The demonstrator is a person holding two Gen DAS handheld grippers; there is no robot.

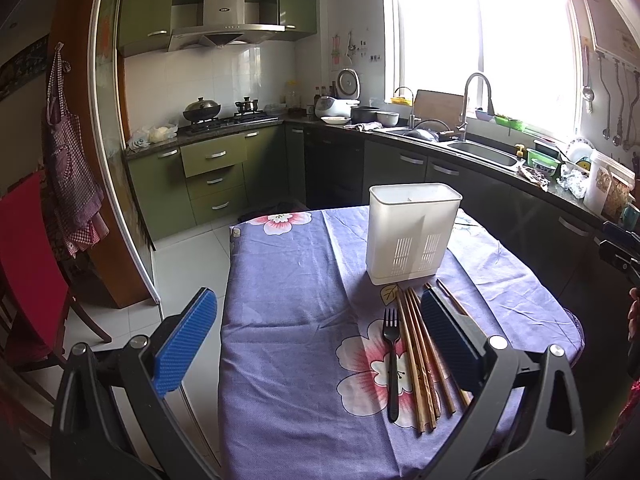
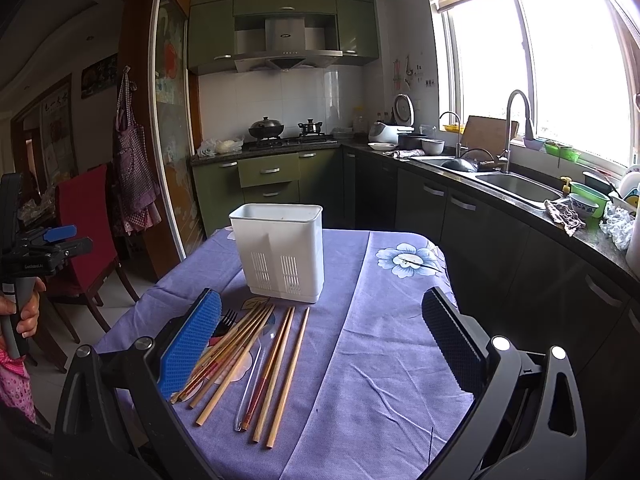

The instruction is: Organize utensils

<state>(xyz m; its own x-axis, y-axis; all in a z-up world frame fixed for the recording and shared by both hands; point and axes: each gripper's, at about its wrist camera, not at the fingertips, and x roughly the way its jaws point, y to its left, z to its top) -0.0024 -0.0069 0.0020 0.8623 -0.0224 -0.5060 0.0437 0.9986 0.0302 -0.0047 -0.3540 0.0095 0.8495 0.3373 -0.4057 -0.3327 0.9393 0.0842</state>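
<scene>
the left gripper (image 1: 320,344) is nearest the lens, fingers spread wide and holding nothing, hanging over the near end of the table (image 1: 288,320). the right gripper (image 2: 320,344) is likewise spread and empty, its left pad just above the utensil pile.

the chopsticks (image 2: 260,356) lie loose and fanned on the purple cloth (image 2: 380,340), just in front of the white holder (image 2: 282,254), which stands upright mid-table with a divider inside. a black fork (image 1: 391,364) lies at the left edge of the pile, touching or nearly touching the nearest stick. a clear utensil (image 2: 256,376), perhaps a spoon, lies among the sticks and is hard to make out.

the sticks look light, stiff and smooth, so they will likely roll or slip under a loose pinch; taking one or a pair near the middle should keep them level. lying flat on soft cloth, they may need the pads pressed down into the fabric to get under them. the fork is probably light plastic; its handle is the spot to grab. the holder looks light and could tip if knocked.
</scene>
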